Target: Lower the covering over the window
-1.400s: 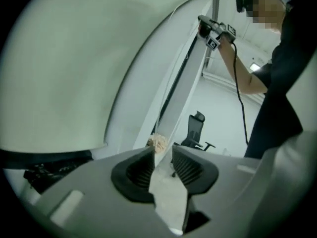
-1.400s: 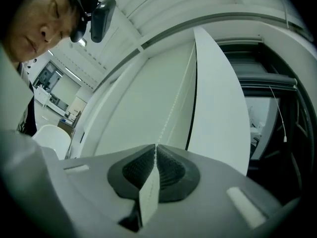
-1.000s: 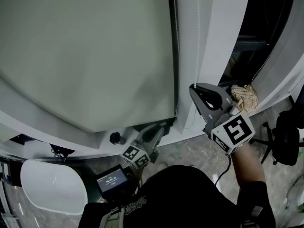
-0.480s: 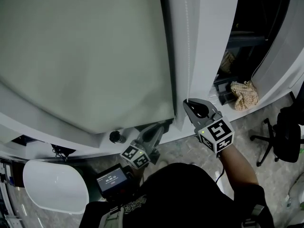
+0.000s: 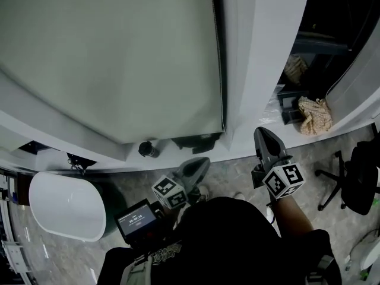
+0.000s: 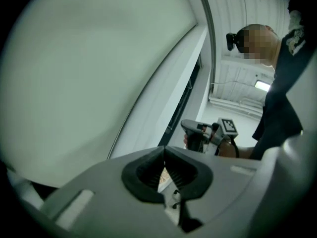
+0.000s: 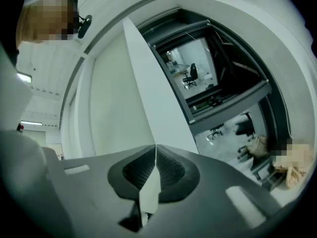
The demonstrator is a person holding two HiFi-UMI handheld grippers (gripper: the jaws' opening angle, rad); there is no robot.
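A: Grey-green blind (image 5: pixel 107 52) is hanging right down, its bottom edge just above the sill (image 5: pixel 71 136).

B: And the grippers?

A: The left gripper (image 5: pixel 200 162) is hovering just below the sill. Its jaws have just been closing and are pressing together on nothing. The right gripper (image 5: pixel 262 134) is sitting beside the sill's edge. Its jaws have just been easing a hair wider, tips meeting, nothing between.

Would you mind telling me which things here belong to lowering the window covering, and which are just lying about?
Belongs to the job: the grey-green roller blind; the white window frame beside it.
Just lying about: the crumpled cloth; the office chair; the white tub; the small dark round object.
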